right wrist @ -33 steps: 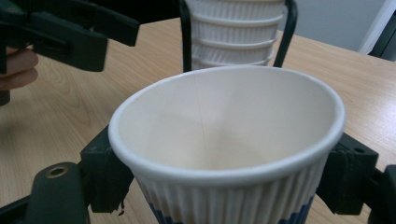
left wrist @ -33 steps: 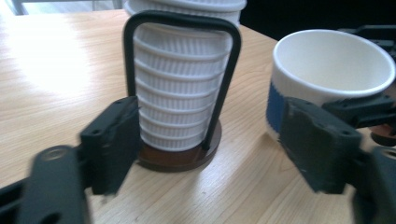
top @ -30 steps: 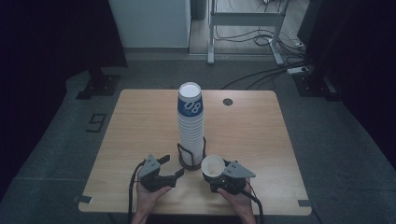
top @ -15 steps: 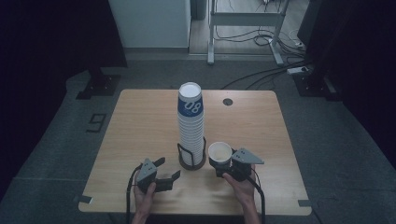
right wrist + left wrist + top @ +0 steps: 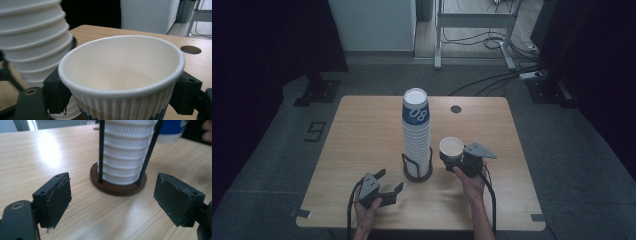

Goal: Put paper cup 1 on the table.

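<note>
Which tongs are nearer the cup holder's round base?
About level, the left tongs perhaps slightly nearer. They sit open just in front and to the left of the base. The right tongs, gripping a single paper cup, are beside it on the right.

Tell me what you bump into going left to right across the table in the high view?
Open black left gripper → tall stack of white ribbed paper cups in a black wire holder → single white paper cup → black right gripper clamped on that cup.
</note>
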Demonstrator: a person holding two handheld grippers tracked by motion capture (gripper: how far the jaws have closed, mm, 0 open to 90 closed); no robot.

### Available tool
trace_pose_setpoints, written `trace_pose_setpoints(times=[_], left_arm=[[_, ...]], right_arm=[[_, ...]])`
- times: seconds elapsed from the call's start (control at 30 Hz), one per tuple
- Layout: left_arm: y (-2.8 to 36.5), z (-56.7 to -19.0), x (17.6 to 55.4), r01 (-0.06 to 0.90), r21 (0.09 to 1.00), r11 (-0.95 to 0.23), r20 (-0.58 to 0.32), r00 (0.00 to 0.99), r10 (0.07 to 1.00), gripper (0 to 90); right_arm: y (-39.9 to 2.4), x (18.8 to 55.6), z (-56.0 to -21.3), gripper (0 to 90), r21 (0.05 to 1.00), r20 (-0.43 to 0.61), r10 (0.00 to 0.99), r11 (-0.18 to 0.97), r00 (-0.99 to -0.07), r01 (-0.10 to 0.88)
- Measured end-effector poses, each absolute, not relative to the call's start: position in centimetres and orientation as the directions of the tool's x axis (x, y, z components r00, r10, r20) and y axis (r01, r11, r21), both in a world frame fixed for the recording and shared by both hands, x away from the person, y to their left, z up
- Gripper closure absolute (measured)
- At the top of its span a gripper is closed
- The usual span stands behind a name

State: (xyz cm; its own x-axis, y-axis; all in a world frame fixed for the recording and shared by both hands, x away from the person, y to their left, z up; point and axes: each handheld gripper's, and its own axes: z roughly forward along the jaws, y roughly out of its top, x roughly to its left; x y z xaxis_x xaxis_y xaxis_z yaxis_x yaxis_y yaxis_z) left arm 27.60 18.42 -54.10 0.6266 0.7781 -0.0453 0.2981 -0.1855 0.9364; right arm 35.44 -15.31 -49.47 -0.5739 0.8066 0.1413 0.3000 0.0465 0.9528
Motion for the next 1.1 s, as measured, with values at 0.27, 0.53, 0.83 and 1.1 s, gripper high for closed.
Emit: trace_pose_setpoints(times=[0.27, 0.53, 0.83, 1.1], left_arm=[[18.2, -54.3, 27.7, 0.287, 0.94, -0.186, -0.038, 0.628, 0.777, 14.2], [19.3, -54.5, 27.3, 0.258, 0.964, -0.072, -0.098, 0.589, 0.802, 14.1], [19.2, -54.6, 27.0, 0.23, 0.97, -0.073, -0.077, 0.582, 0.81, 14.1], [19.2, -54.6, 26.9, 0.228, 0.971, -0.075, -0.073, 0.58, 0.811, 14.1]], right_arm=[[-15.1, 37.8, -50.5, 18.4, 0.949, 0.144, 0.82, 0.045, -0.554, 0.313], [-15.4, 39.9, -52.5, 18.2, 0.94, 0.13, 0.849, 0.058, -0.512, 0.336], [-15.5, 40.8, -53.7, 17.9, 0.944, 0.127, 0.861, 0.049, -0.493, 0.327], [-16.0, 40.9, -54.2, 17.0, 0.933, 0.131, 0.867, 0.057, -0.481, 0.357]])
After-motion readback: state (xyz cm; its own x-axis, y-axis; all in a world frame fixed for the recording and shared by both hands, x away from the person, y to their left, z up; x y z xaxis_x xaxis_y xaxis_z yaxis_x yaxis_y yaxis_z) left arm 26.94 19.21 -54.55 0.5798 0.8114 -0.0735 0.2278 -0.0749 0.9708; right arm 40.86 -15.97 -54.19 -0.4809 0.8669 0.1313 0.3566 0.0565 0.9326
